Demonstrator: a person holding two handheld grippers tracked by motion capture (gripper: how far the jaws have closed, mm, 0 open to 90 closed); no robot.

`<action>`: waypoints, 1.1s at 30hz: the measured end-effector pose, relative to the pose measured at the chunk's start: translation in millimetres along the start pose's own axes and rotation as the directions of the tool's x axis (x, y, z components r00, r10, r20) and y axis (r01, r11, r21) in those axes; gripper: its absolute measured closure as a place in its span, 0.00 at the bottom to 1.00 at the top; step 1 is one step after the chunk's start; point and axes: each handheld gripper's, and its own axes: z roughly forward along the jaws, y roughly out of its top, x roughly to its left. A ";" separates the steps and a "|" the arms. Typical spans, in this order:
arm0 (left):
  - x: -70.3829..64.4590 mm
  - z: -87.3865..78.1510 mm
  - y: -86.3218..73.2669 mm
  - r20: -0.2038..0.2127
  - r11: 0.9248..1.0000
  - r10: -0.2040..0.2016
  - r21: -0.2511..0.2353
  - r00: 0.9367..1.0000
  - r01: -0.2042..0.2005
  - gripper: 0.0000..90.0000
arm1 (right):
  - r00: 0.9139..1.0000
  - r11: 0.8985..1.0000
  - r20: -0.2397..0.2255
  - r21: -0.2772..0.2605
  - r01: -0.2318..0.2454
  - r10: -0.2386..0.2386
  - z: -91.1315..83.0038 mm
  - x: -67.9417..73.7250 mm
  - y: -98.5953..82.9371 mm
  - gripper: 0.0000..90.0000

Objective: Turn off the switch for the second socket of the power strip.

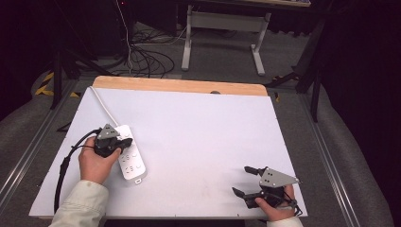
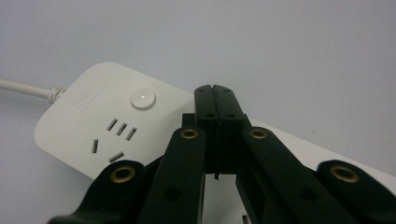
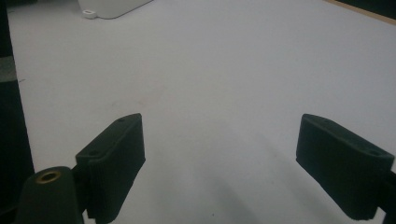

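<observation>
A white power strip lies on the left part of the white table, its cord running toward the far left corner. In the left gripper view the power strip shows a round button and a socket. My left gripper hovers right over the strip's upper half, and its jaws are pressed together with nothing between them. My right gripper rests near the table's front right, jaws wide apart and empty. The strip's near end peeks in at the top left of the right gripper view.
A wooden edge borders the table's far side. Beyond it stand a white desk frame and loose cables on the floor. A black cable trails from the left gripper along the table's left edge.
</observation>
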 end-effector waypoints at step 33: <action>1.5 5.1 -8.1 -0.001 0.999 -0.019 -0.044 1.000 0.019 1.00 | 1.000 1.000 -0.002 0.004 -0.005 0.005 0.9 -0.1 -0.9 0.18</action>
